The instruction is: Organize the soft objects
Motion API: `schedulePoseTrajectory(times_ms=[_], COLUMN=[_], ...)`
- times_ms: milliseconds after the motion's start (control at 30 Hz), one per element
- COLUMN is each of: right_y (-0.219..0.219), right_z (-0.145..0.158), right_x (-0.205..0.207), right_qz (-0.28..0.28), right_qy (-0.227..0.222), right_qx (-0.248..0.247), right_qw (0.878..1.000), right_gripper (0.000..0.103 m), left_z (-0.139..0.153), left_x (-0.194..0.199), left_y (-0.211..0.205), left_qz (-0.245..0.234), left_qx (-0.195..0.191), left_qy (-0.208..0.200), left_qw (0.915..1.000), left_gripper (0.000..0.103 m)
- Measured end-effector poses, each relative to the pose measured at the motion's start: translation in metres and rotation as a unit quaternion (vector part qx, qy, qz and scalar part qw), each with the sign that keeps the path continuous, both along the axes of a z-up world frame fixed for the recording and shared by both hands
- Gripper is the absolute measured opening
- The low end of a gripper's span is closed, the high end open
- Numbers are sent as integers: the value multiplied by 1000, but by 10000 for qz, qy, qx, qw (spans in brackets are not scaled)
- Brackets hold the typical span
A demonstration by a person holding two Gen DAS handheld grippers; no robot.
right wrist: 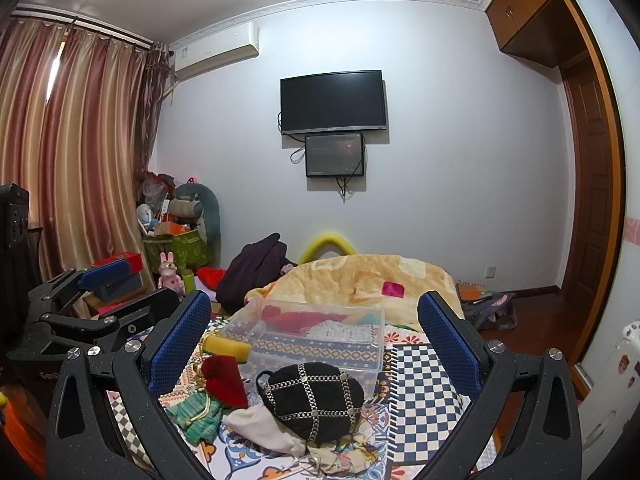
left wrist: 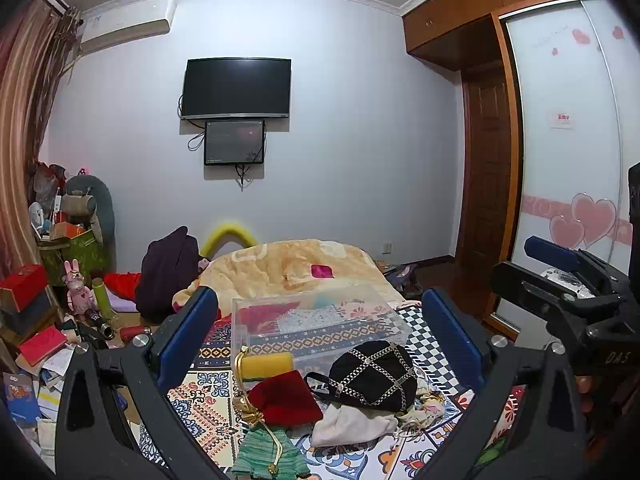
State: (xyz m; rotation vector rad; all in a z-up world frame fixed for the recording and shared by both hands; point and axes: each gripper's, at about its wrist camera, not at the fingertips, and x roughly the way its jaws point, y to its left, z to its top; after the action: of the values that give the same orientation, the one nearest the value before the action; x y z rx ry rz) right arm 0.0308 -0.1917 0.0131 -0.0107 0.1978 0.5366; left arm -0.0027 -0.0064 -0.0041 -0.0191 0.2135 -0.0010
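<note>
Right under your left tool [left wrist: 320, 344] lies a green knitted piece [left wrist: 268, 454], nearest the lens, with a gold cord across it. Just behind it sits a red pouch [left wrist: 286, 398], touching a yellow sponge [left wrist: 268, 365] on its far side. To the right, a black bag with crossed silver chains [left wrist: 374, 372] rests on a white cloth [left wrist: 352, 424] — the cloth pokes out from beneath its near edge. All of these lie on the bed's patterned cover [left wrist: 200, 404].

Behind the pile stands a clear plastic box [left wrist: 320, 320], with red and patterned fabric already inside it. Beyond the box, a beige blanket [left wrist: 288, 266] is heaped up, and a pink square lies on top of it.

Your left tool is released: both blue pads are spread wide, one on either side of the pile, gripping nothing. Your right tool [right wrist: 316, 340] is likewise spread wide and holds nothing; from its camera, the black bag sits between the pads, closest to the lens, and the clear box is just beyond it.

On the far wall hangs a television [left wrist: 237, 88], with a smaller screen [left wrist: 235, 142] mounted just below it
</note>
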Motion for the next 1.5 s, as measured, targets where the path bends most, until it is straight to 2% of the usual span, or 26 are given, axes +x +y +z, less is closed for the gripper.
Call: schedulePoseTrajectory(times_ms=[1067, 1200, 1500], right_y=[0, 3, 10], right_z=[-1, -10, -51], right_x=[-2, 7, 40], right_qz=[7, 3, 39], right_qy=[-7, 160, 892], right_qx=[12, -54, -295], right_qw=[10000, 9999, 9956], right_gripper=[103, 103, 103], left_z=[0, -10, -60], left_x=[1, 11, 53], left_y=[-1, 3, 36], left_qz=[-39, -41, 173], left_qx=[-1, -75, -452], left_qy=[40, 243, 1108], left_qw=[10000, 9997, 9927], left_gripper=[103, 103, 103])
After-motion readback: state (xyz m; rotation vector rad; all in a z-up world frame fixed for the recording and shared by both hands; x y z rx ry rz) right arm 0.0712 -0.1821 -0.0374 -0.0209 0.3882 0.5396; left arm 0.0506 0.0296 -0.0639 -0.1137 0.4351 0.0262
